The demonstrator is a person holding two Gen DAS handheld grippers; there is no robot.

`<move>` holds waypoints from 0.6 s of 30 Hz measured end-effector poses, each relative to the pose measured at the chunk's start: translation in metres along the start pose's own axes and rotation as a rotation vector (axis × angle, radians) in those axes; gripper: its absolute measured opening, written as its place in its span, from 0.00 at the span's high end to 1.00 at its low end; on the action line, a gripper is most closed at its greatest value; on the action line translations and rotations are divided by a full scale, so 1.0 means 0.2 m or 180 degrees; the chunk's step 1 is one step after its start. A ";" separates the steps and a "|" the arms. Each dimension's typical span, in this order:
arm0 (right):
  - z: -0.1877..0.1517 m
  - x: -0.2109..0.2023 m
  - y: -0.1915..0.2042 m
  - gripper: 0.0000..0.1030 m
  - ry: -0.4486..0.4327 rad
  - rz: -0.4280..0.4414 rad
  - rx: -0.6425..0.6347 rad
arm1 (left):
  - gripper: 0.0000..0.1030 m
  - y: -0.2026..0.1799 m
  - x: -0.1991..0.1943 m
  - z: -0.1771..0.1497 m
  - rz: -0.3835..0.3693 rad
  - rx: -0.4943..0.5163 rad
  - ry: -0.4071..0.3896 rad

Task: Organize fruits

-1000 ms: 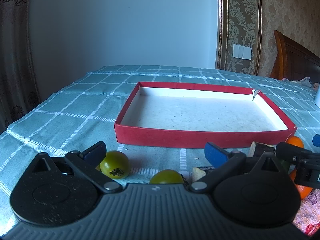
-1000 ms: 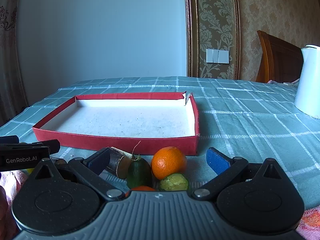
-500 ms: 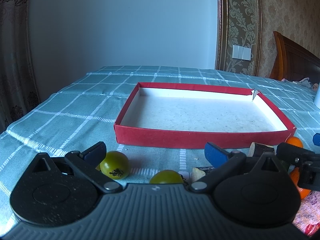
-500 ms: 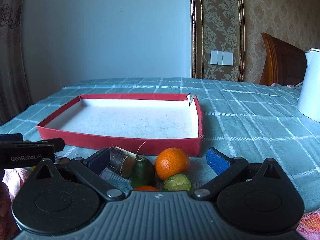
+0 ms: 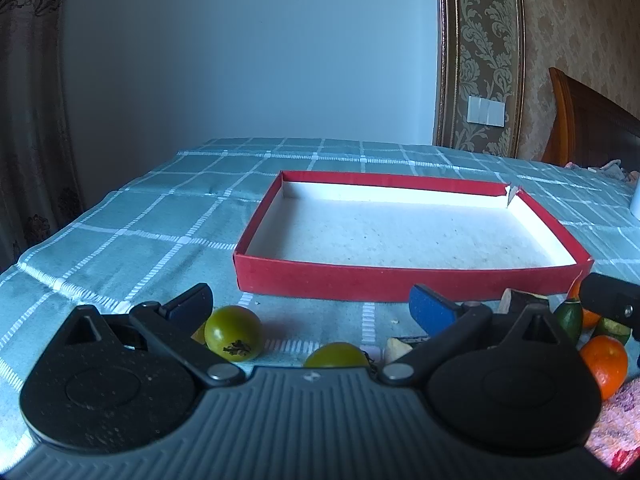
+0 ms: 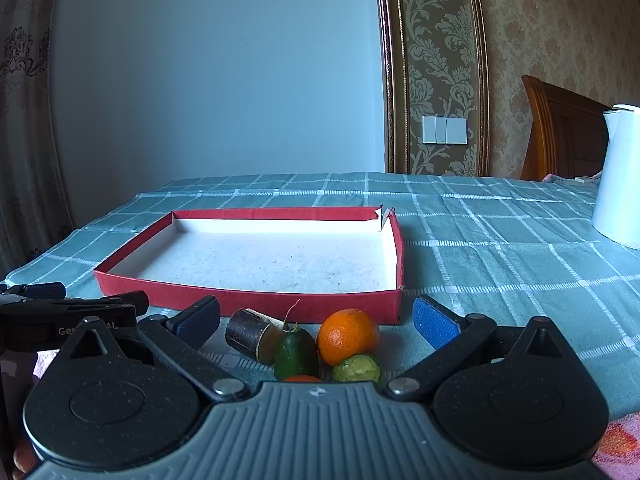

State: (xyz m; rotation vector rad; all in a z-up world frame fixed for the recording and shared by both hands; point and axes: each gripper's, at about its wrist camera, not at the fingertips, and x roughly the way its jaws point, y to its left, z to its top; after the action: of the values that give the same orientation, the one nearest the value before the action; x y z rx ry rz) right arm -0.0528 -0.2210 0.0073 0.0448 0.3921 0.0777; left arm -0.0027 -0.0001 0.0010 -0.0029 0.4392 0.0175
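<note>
A shallow red tray (image 5: 400, 280) with a white floor lies empty on the teal checked cloth; it also shows in the right wrist view (image 6: 248, 300). My left gripper (image 5: 312, 312) is open, with two green tomatoes (image 5: 234, 338) (image 5: 336, 356) on the cloth between its fingers. My right gripper (image 6: 316, 318) is open over a cluster of fruit: an orange (image 6: 348, 336), a dark green fruit (image 6: 296, 354), a small pale green one (image 6: 356, 368) and a brown sugarcane piece (image 6: 250, 334). Neither gripper holds anything.
A white kettle (image 6: 618, 176) stands at the right on the cloth. A wooden headboard (image 6: 560, 132) and a wall with a switch plate are behind. The left gripper's fingers (image 6: 72, 312) show at the left edge of the right wrist view.
Both grippers have risen slightly and tilted down, so the tray and fruit sit lower in view. The right gripper has drifted a little to the left. Nothing was grasped.
</note>
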 end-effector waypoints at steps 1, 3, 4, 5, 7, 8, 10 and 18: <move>0.00 0.00 0.00 0.00 0.0007 0.0003 0.0003 | 0.00 0.00 0.00 0.00 0.0002 0.0000 -0.0002; 0.00 0.00 -0.01 0.00 0.0015 0.0006 0.0009 | 0.00 0.00 0.00 0.00 0.0002 -0.0003 -0.0006; 0.00 0.00 -0.01 0.00 0.0014 0.0003 0.0008 | 0.00 0.00 0.00 0.00 0.0003 -0.0003 -0.0009; 0.00 0.00 -0.01 0.00 0.0016 0.0002 0.0008 | 0.00 0.00 0.00 0.00 0.0006 -0.0001 -0.0012; 0.00 0.01 -0.01 0.00 0.0023 0.0004 0.0013 | 0.00 0.00 0.00 0.00 0.0003 -0.0002 -0.0009; 0.00 0.01 -0.01 0.00 0.0021 0.0002 0.0013 | 0.00 0.00 0.00 0.00 0.0003 -0.0002 -0.0009; 0.00 0.01 -0.01 0.00 0.0023 0.0000 0.0017 | 0.00 0.00 0.00 0.00 0.0004 -0.0002 -0.0008; 0.01 0.01 -0.01 0.00 0.0030 -0.0004 0.0009 | 0.00 0.00 0.00 0.00 0.0003 -0.0002 -0.0010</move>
State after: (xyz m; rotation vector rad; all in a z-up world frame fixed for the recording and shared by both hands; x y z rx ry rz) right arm -0.0499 -0.2218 0.0077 0.0471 0.4015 0.0761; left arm -0.0035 -0.0005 0.0006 -0.0034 0.4360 0.0186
